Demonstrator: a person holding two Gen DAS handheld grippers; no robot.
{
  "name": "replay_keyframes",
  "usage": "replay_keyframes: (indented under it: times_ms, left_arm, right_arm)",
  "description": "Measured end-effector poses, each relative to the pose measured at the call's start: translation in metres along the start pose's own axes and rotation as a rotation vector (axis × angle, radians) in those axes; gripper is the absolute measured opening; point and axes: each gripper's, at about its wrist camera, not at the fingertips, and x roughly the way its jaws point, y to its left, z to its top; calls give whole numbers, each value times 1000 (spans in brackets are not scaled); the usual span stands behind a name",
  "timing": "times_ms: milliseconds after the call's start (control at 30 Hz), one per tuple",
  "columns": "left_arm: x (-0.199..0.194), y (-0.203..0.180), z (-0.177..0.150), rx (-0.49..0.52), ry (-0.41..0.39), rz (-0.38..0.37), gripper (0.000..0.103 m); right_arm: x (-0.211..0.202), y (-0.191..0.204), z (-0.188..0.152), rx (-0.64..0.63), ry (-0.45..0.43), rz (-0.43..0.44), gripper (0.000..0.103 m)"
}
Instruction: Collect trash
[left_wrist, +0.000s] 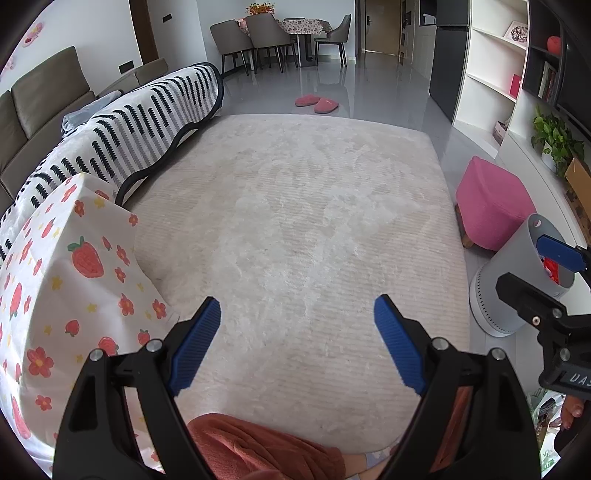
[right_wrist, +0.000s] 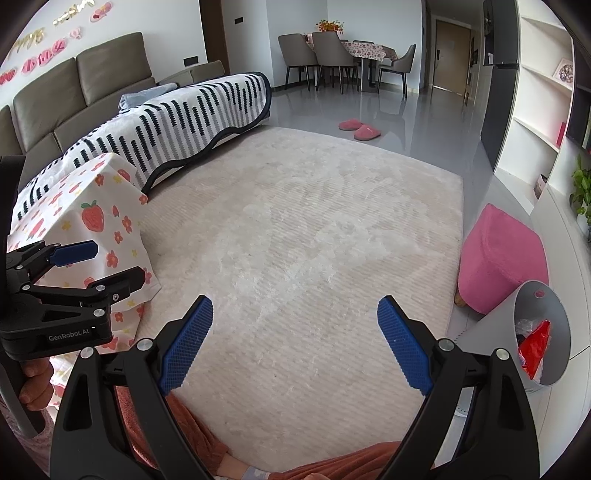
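Your left gripper (left_wrist: 297, 343) points down over the cream shag rug (left_wrist: 295, 229), its blue-padded jaws spread wide with nothing between them. Your right gripper (right_wrist: 295, 343) hangs beside it in the same attitude, jaws likewise wide apart and empty. The grey waste bin (right_wrist: 532, 332) stands at the rug's right edge on the grey floor, just in front of the pink stool (right_wrist: 498, 258); its mouth tilts toward you, showing red trash (right_wrist: 535, 349) and clear wrapping inside. To your left a strawberry-print cloth (left_wrist: 74, 280) covers a low surface, with a striped throw (left_wrist: 147, 125) over the sofa behind it. Pink slippers (left_wrist: 317, 102) lie on the floor beyond the rug's far edge. Your coral-clad knees (left_wrist: 258, 450) show at the bottom.
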Motion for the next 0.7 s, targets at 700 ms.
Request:
replay_keyframes:
  times_ms: [700]
  left_arm:
    - [-5, 0, -6, 36, -34, -47, 85]
  right_arm:
    - [4, -8, -4, 2, 9, -3, 87]
